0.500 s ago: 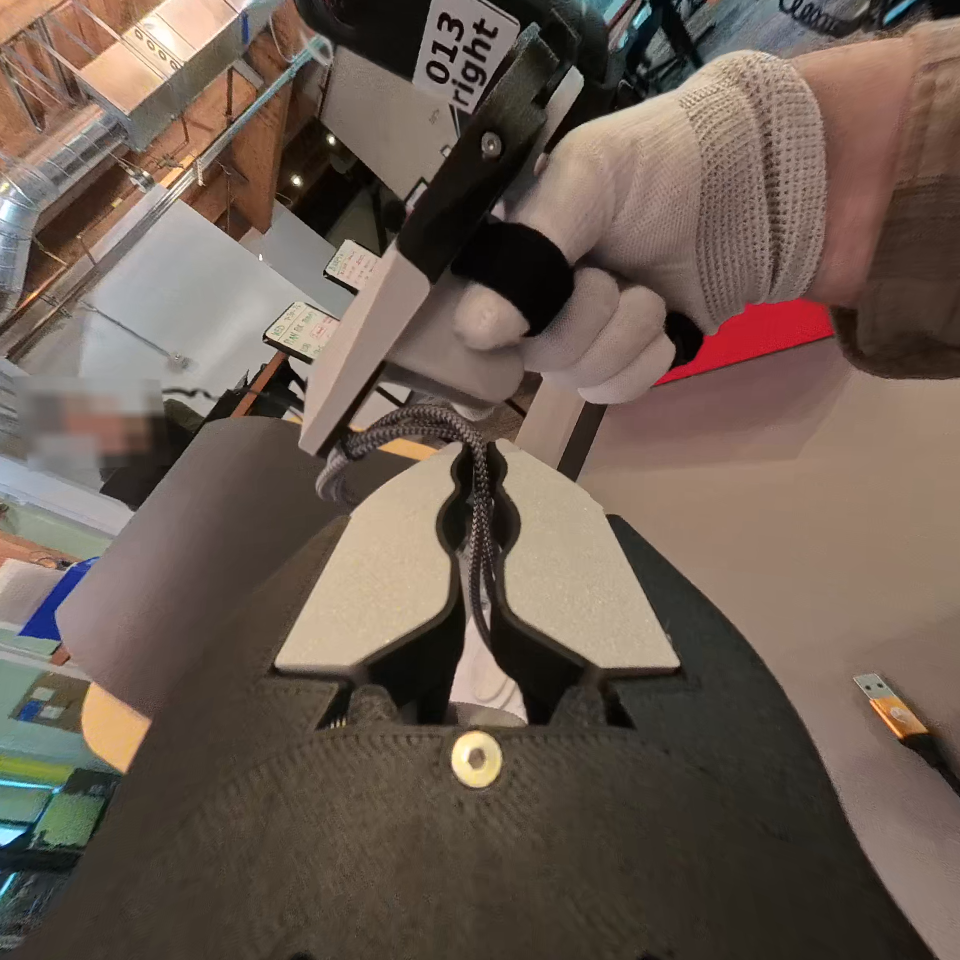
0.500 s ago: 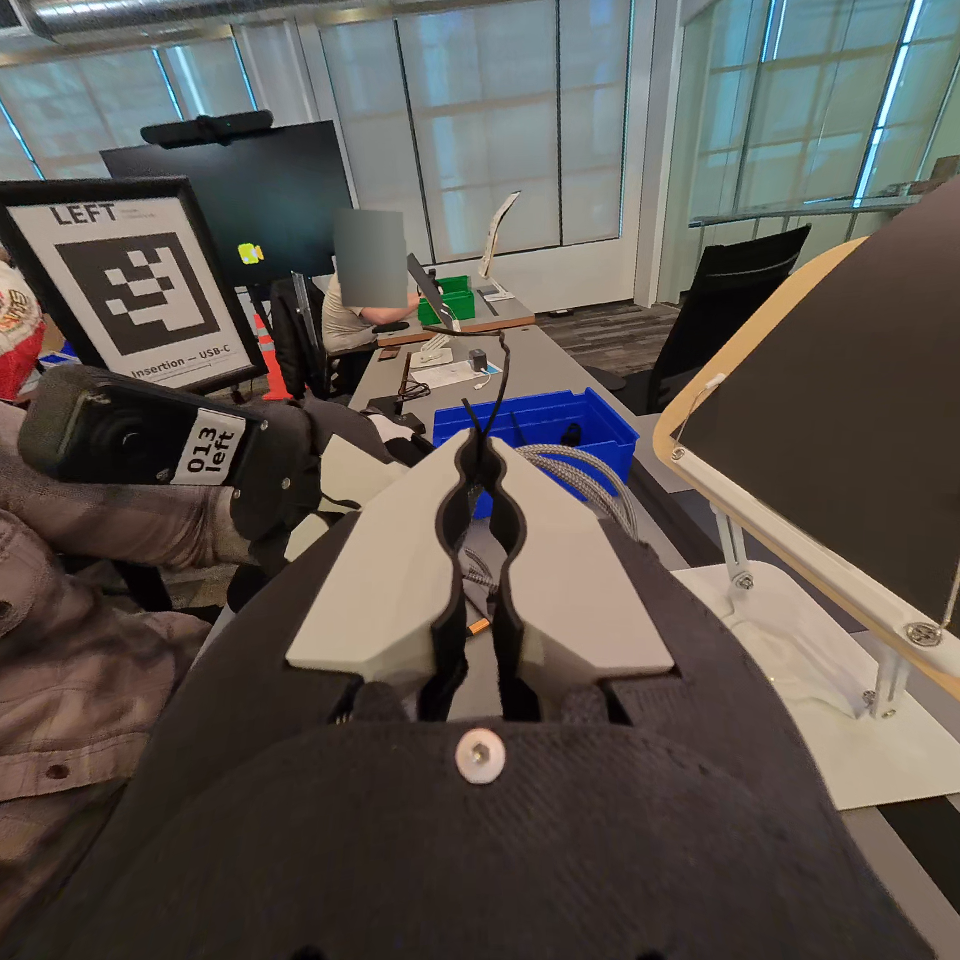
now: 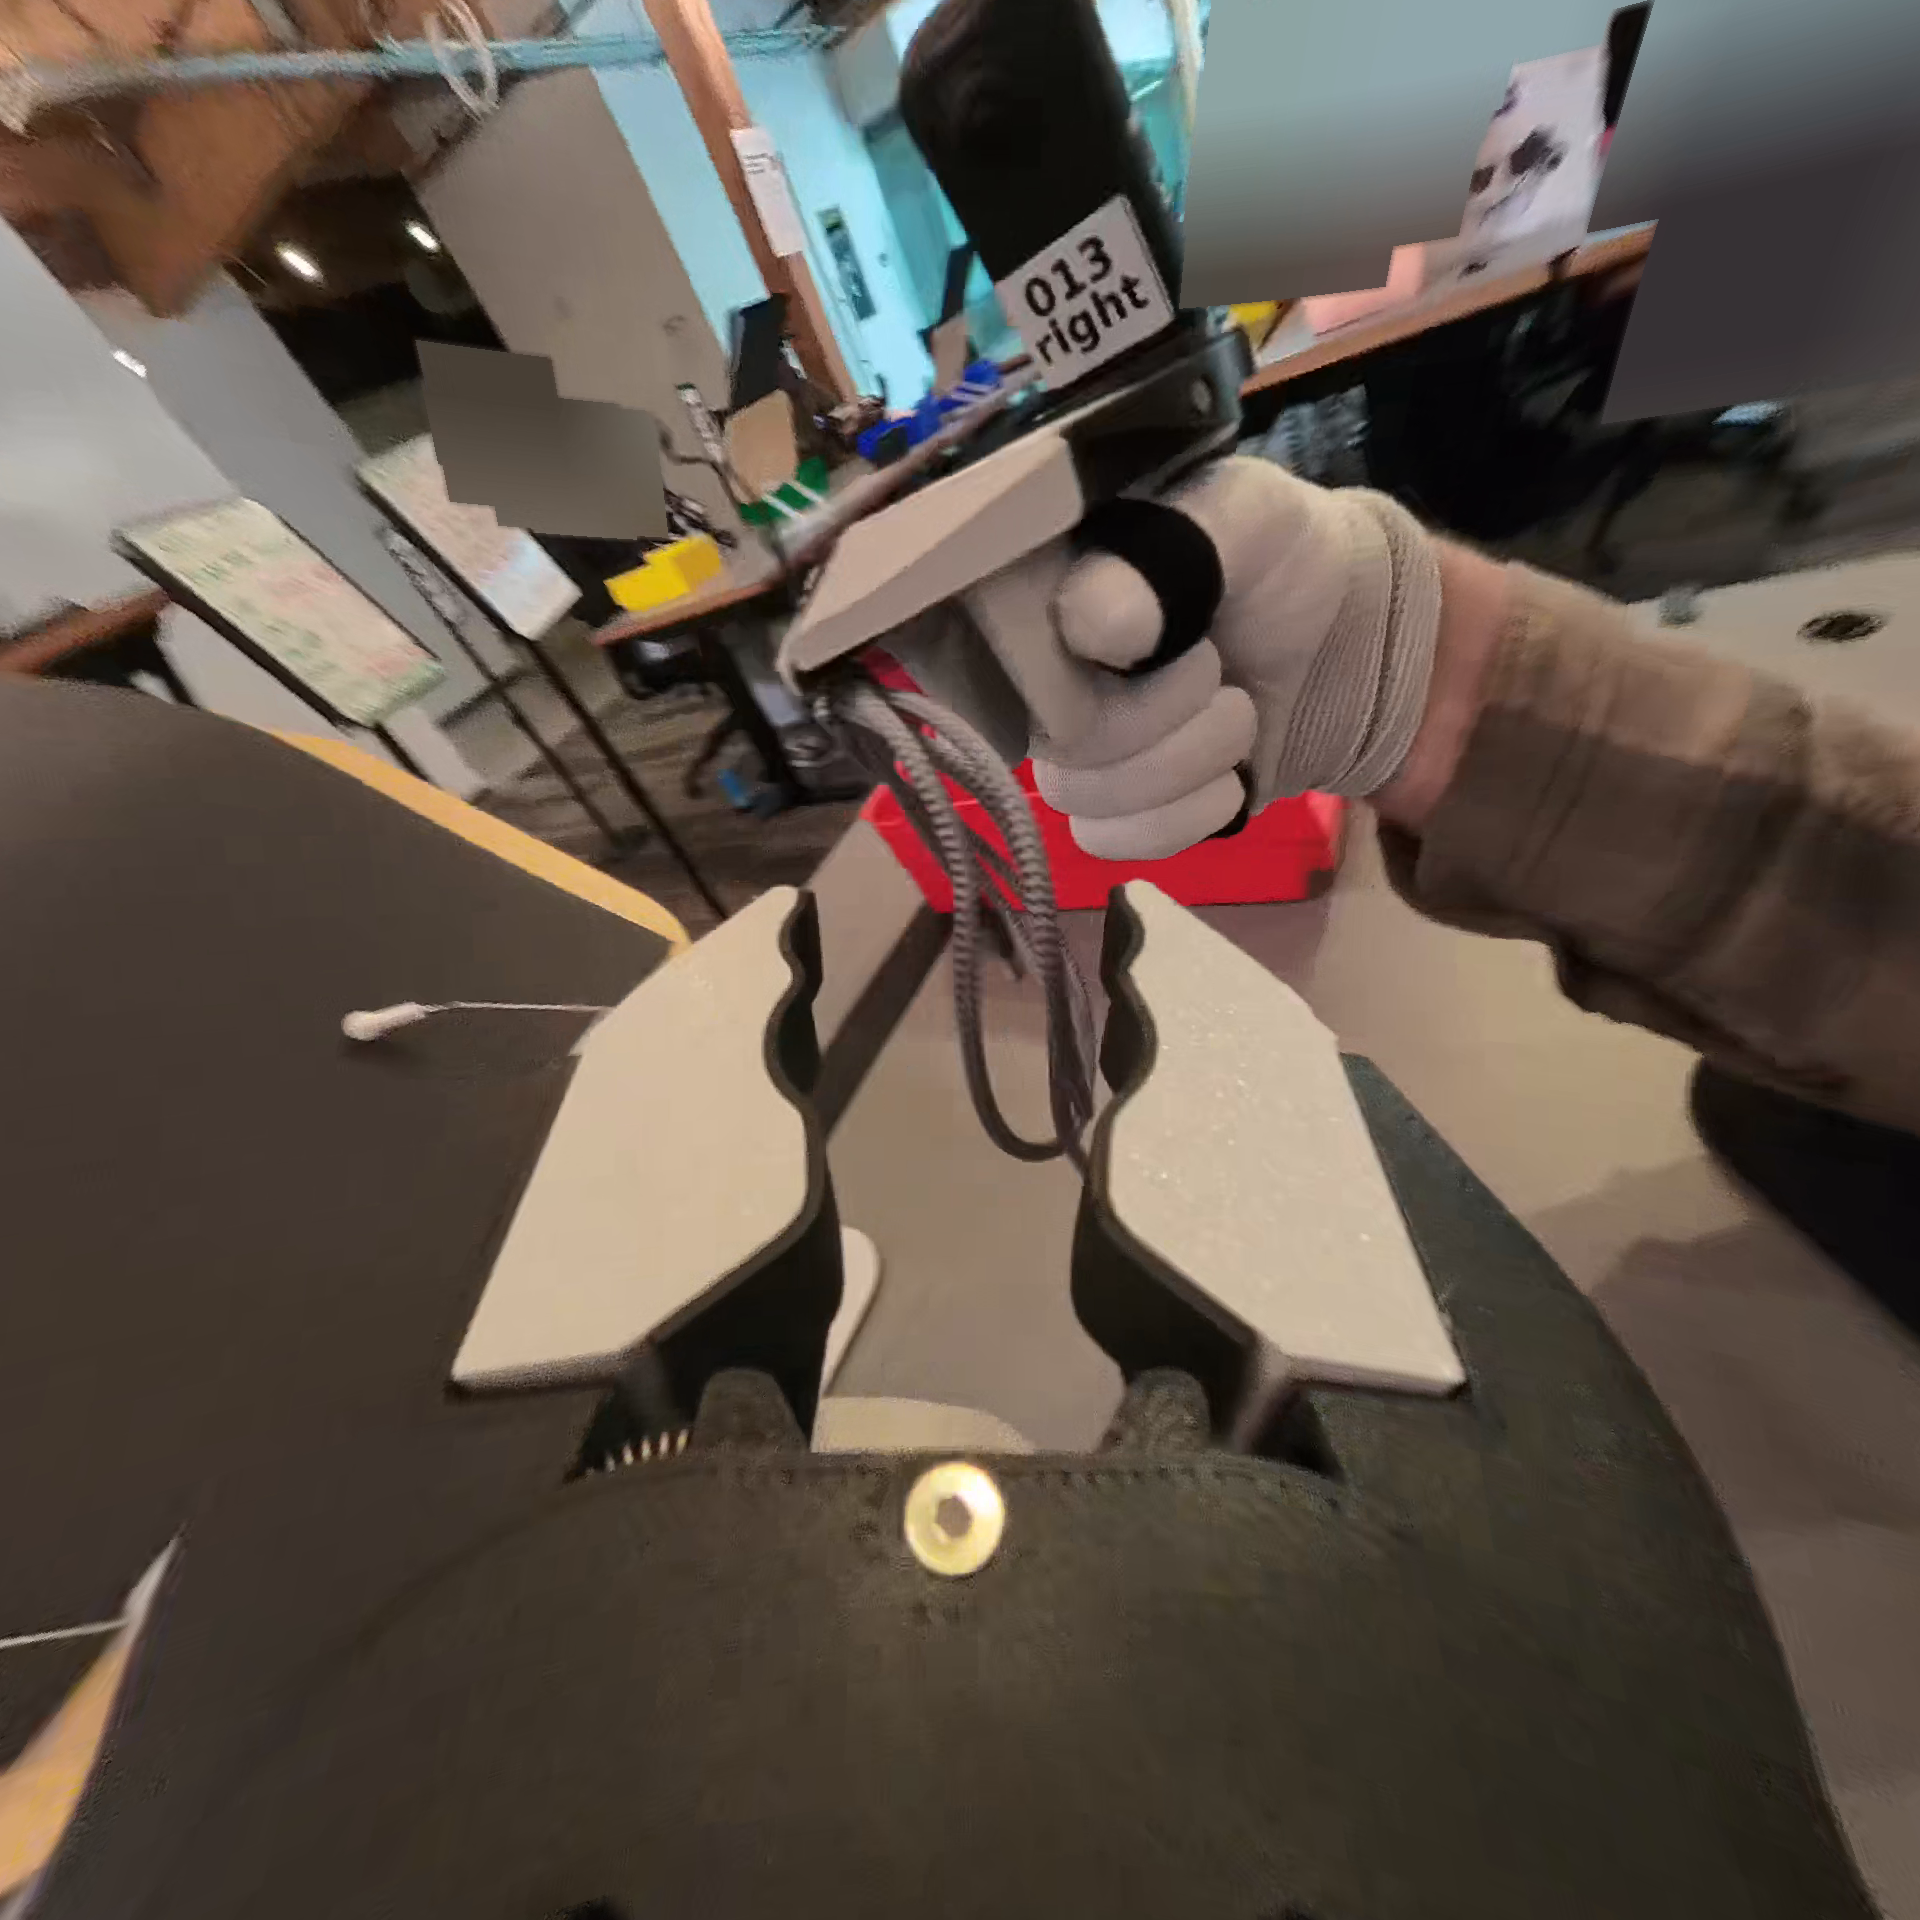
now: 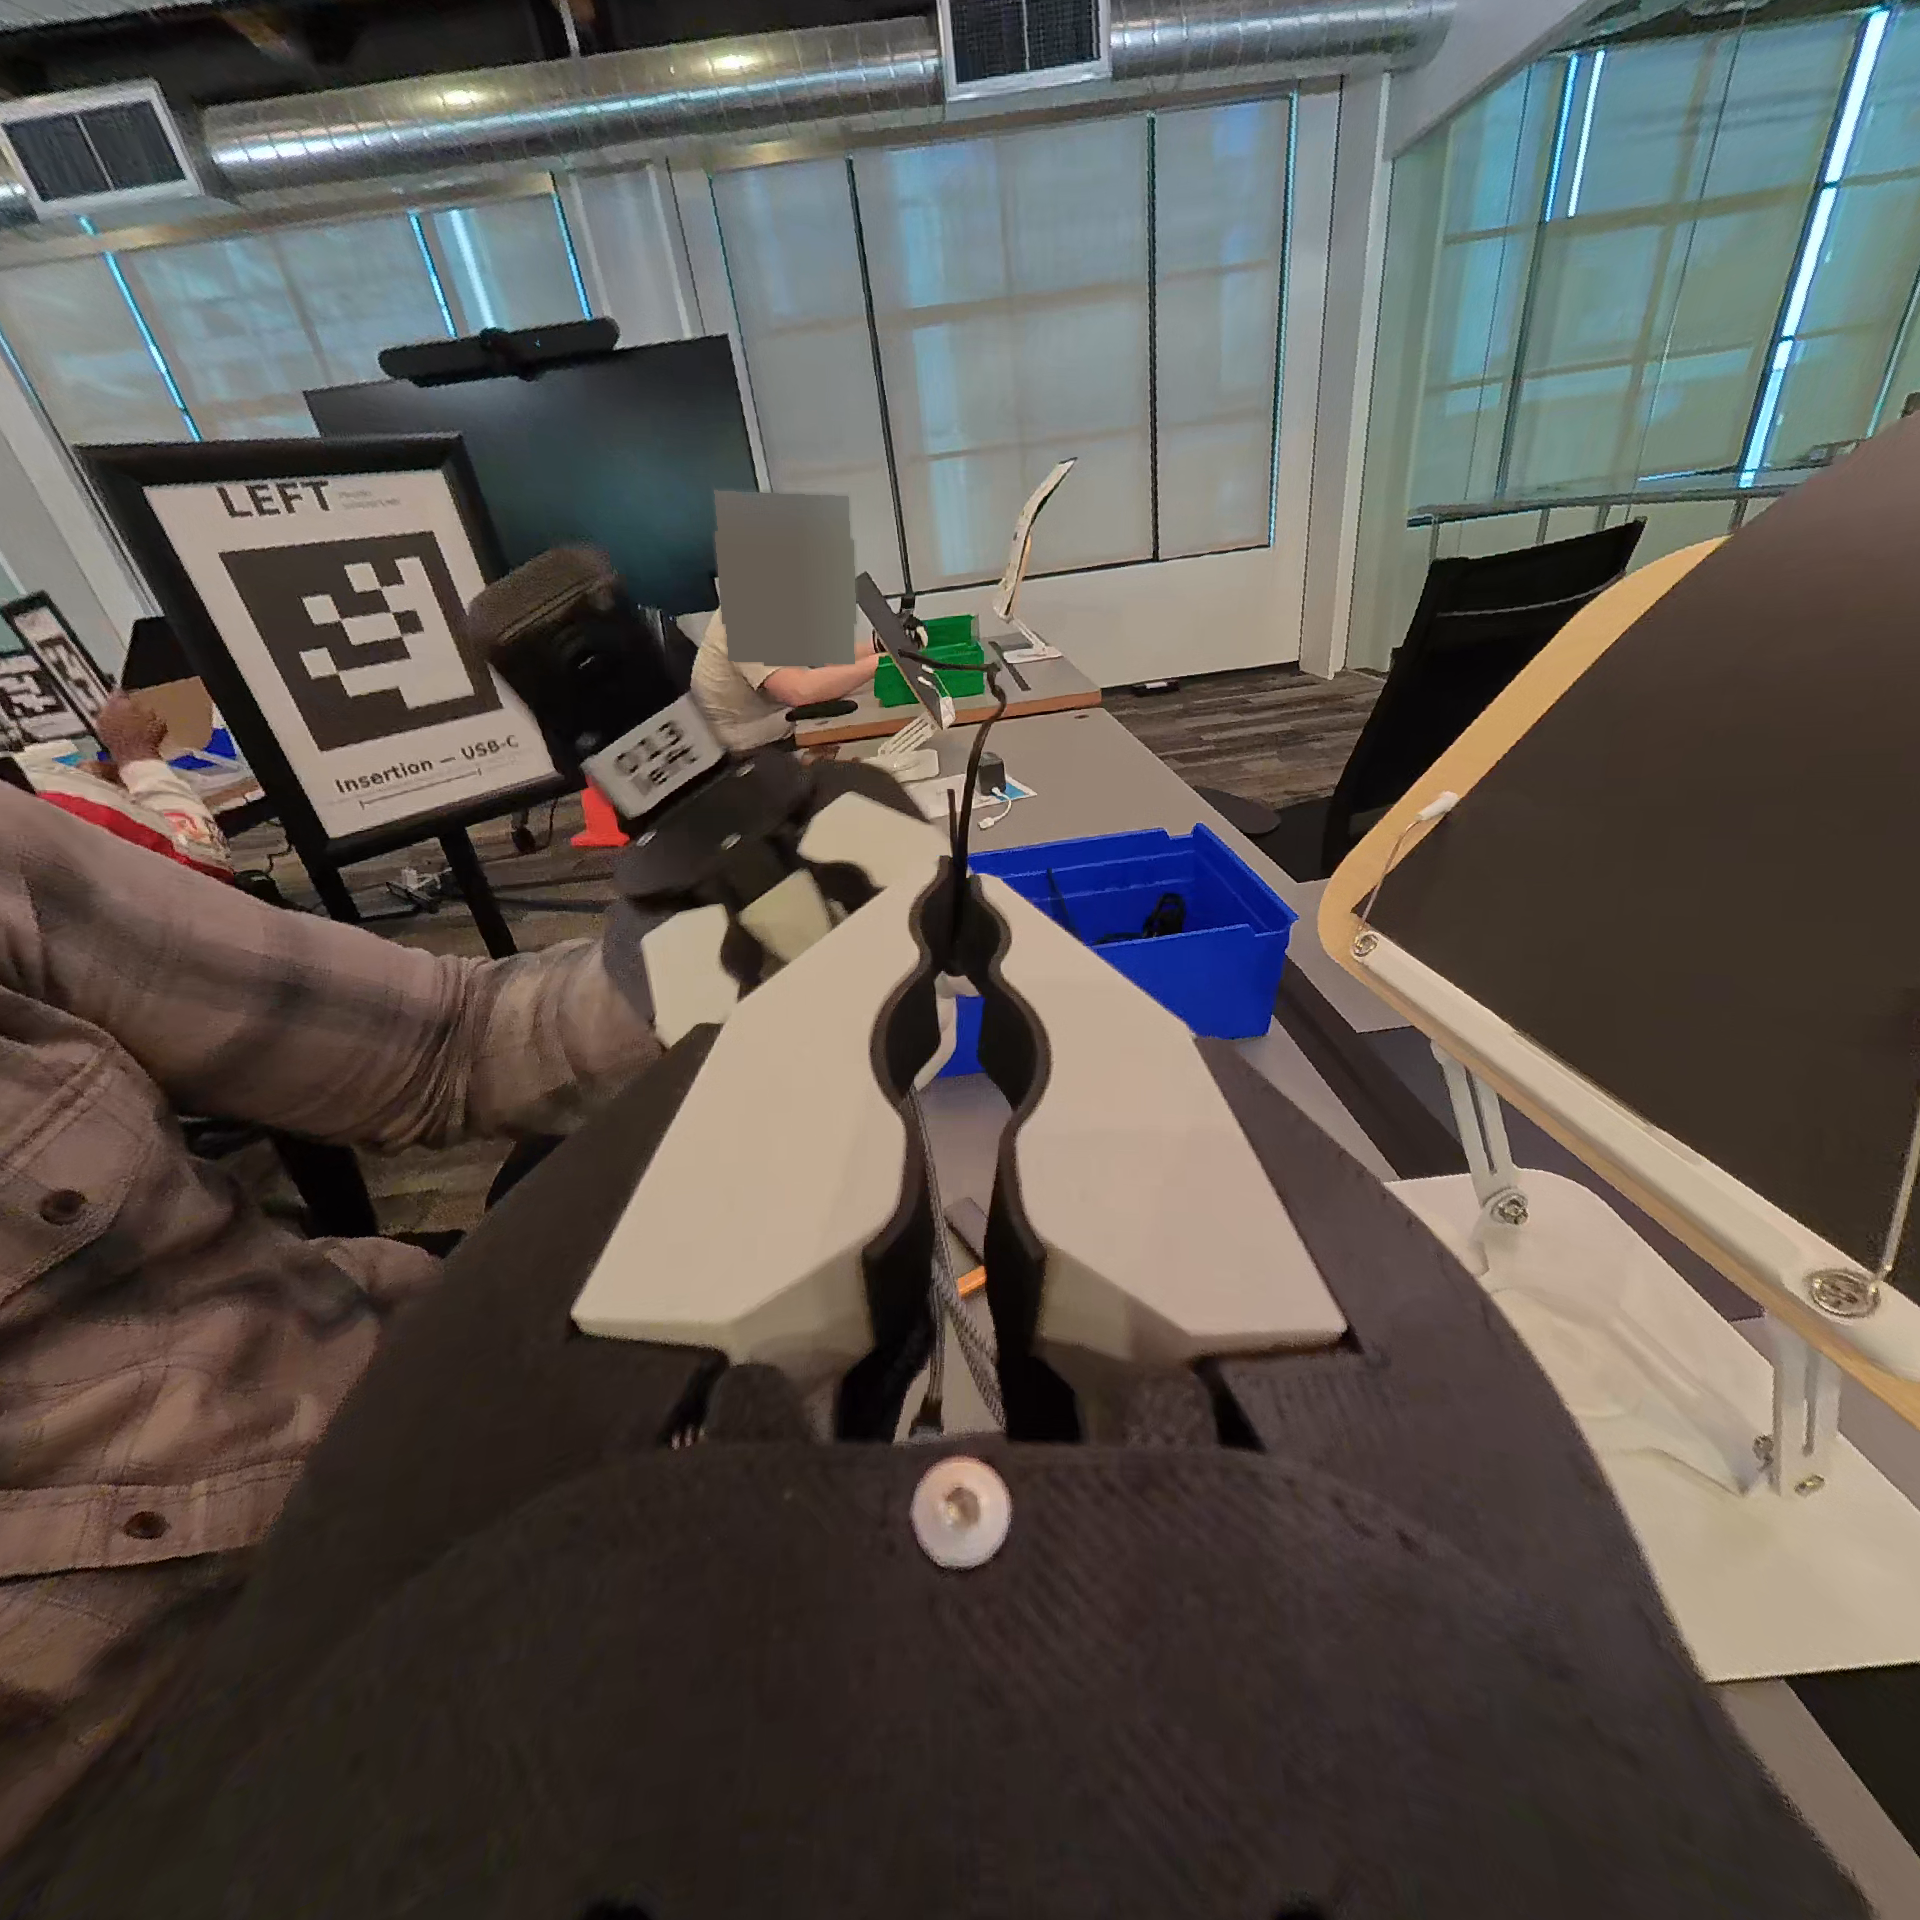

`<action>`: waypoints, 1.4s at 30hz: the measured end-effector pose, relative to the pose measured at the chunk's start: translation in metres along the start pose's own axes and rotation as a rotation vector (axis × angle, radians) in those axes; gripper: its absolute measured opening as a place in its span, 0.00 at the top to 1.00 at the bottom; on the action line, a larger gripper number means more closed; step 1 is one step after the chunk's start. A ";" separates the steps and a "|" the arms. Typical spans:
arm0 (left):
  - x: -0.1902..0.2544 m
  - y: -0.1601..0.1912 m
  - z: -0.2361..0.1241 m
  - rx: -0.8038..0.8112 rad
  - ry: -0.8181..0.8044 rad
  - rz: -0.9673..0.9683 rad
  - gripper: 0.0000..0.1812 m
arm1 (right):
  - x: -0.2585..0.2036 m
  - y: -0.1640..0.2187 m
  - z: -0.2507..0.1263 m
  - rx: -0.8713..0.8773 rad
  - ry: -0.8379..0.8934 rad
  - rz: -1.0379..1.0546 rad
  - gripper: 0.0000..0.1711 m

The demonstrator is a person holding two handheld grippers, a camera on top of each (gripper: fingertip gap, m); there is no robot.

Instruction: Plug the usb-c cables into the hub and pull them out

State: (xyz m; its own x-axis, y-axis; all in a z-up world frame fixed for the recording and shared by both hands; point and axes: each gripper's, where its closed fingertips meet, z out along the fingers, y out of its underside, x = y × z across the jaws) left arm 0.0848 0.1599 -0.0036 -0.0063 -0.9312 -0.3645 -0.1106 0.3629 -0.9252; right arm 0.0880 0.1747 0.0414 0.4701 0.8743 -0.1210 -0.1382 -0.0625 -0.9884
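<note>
My left gripper (image 3: 961, 1049) has just let go: half a second ago its jaws pinched the braided cable (image 3: 982, 894), now they stand wide apart with the cable dangling between them. My right gripper (image 4: 961, 914) alone stays clamped on the cable. I can't see the hub, so I judge the handover done, plugging still ahead.

The left gripper (image 3: 961, 997) is standing wide apart with nothing between its fingers; beyond it, the right gripper (image 3: 805, 660) is clamping braided gray cables (image 3: 982, 914).
</note>
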 end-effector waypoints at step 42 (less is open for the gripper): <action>-0.058 -0.064 -0.035 0.531 0.020 -0.342 0.99 | 0.041 0.022 0.035 -0.004 0.169 0.072 1.00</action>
State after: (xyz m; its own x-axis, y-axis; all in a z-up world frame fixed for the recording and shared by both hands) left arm 0.0578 0.1898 0.0810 -0.0773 -0.9961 -0.0415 0.3984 0.0074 -0.9172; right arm 0.0736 0.2264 0.0176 0.5991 0.7740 -0.2049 -0.1738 -0.1241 -0.9769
